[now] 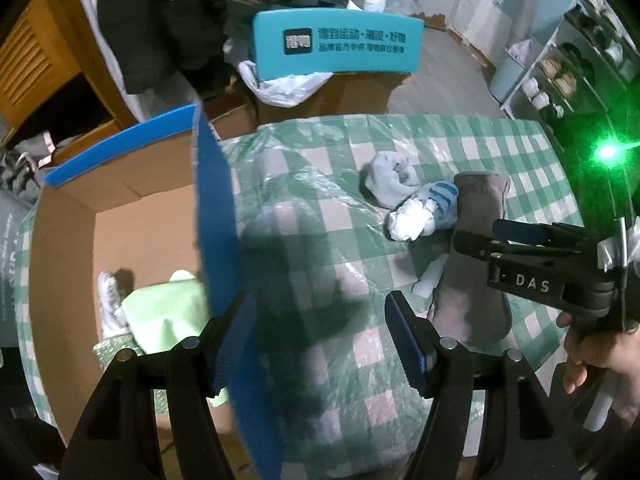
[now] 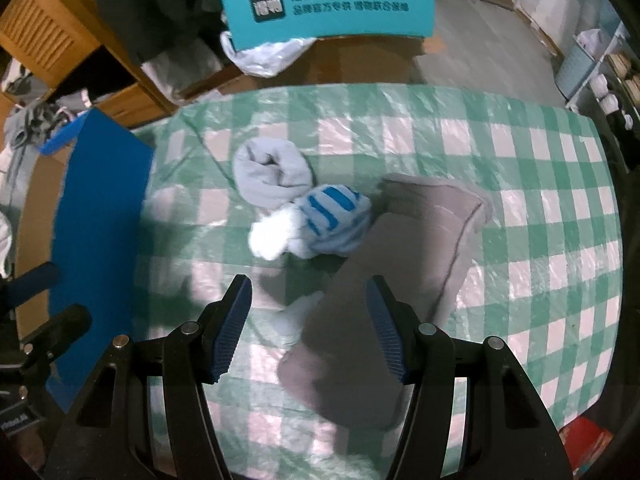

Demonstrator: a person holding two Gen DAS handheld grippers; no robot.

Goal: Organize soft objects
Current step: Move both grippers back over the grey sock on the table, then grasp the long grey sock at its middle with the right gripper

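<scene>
Both my grippers point down at the checked cloth [image 2: 540,184], jaws apart, nothing clamped. Left gripper [image 1: 320,344] hangs at the box [image 1: 64,248] edge, one finger against the blue flap [image 1: 216,216], other finger over bare cloth; empty. Box sits at the far left, holding a green cloth [image 1: 168,312] and something white, blurred. Right of the flap, mid-table, lies a grey sock ball [image 2: 272,176], touching a blue-striped sock [image 2: 332,216] with white stuffing poking out. Just right of that, a long brown-grey sock [image 2: 420,232] lies flat, running toward me. Right gripper [image 2: 308,328] hovers over its near end, the sock showing between the spread fingers, pads not pressing it. My hand [image 1: 592,356] holds that gripper's handle. Teal sign [image 2: 328,4] behind the table.
</scene>
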